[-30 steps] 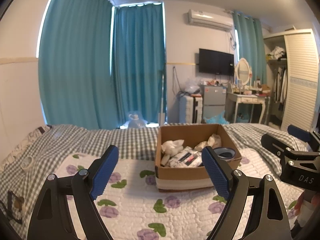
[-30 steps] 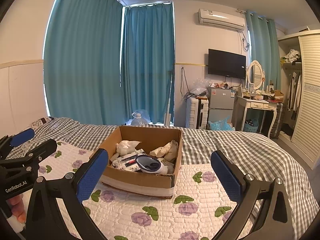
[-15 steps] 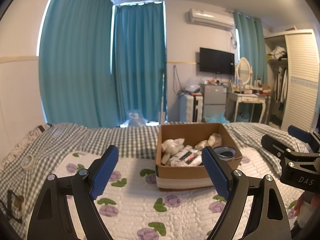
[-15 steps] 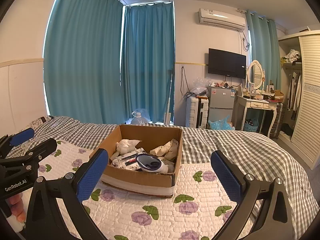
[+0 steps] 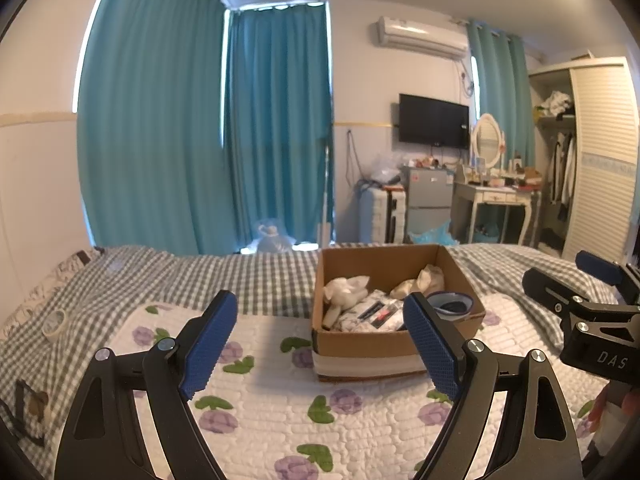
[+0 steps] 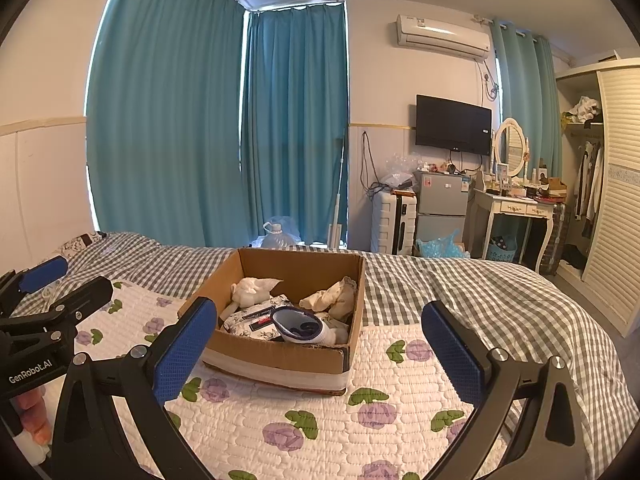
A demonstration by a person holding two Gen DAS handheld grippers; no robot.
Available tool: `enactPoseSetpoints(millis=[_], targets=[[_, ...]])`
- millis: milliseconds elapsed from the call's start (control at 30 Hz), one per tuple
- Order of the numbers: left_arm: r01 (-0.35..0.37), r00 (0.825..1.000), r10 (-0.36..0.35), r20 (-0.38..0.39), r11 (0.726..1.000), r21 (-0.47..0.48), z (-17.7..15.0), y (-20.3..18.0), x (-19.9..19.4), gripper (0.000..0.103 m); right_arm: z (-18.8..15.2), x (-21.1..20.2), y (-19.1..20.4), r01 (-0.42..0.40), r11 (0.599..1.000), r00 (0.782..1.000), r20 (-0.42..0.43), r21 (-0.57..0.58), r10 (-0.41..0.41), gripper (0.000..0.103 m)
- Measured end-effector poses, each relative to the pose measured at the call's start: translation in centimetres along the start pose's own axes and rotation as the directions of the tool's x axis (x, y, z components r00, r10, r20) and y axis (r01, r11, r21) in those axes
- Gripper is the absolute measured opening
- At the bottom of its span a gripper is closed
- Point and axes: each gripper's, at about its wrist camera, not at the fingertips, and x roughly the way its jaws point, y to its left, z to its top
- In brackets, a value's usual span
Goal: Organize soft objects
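Left wrist view: left gripper (image 5: 320,340) spread wide and holding nothing, hovering over the floral quilt (image 5: 260,412) short of the cardboard box (image 5: 394,308); right gripper (image 6: 320,344) likewise spread and unladen, box just ahead. Soft things all inside the box: white plush toy (image 6: 250,290), cream cloth (image 6: 332,300), sock (image 6: 302,326), floral pouch (image 6: 256,318). Likely trouble: snagging two tangled pieces in one pinch, dragging the light box across the quilt, or bumping grippers over so narrow an opening.
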Motion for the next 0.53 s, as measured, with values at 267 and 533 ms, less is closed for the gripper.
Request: enactPoseSetpoints(millis=[267, 533], targets=[[0.001, 1.0, -0.001, -0.003, 1.0, 0.0, 0.01, 0.03, 0.07, 0.086, -0.17, 0.32, 0.17, 0.006, 1.0, 1.0, -0.01, 0.003, -0.006, 0.103], [0.005, 1.0, -0.005, -0.001, 1.0, 0.01, -0.04, -0.19, 0.14, 0.086, -0.05, 0.35, 0.41, 0.006, 1.0, 1.0, -0.016, -0.002, -0.006, 0.103]])
